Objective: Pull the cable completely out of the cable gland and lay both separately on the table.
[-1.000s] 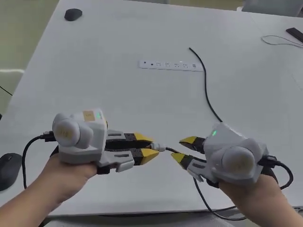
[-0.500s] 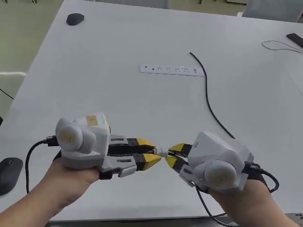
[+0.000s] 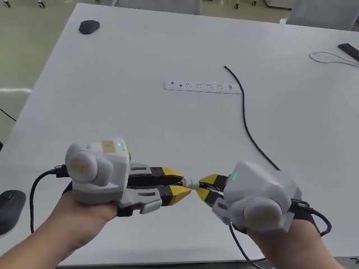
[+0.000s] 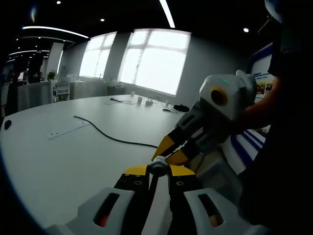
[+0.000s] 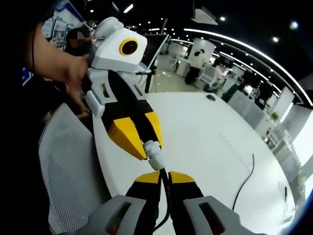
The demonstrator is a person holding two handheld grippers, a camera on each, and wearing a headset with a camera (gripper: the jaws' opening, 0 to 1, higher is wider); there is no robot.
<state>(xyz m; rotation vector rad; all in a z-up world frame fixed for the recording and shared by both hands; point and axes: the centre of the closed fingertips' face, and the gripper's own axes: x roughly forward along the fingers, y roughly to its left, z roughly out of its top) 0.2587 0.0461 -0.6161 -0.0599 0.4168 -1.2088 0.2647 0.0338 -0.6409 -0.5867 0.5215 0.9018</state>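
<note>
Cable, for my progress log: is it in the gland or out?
In: cable, in the right gripper, enters the gland in the left gripper.

Grippers, 2: left gripper (image 3: 184, 186), right gripper (image 3: 201, 188). cable gland (image 3: 192, 183), 1. black cable (image 3: 247, 129), 1. power strip (image 3: 203, 86), 1. mouse, 2: upper left (image 3: 88, 26), lower left (image 3: 11, 202).

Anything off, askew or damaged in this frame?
Nothing stands out. The left gripper is shut on the gland, and the right gripper is shut on the cable just beside it, tip to tip over the table. The cable is not yet out of the gland. The power strip lies flat further back.
</note>
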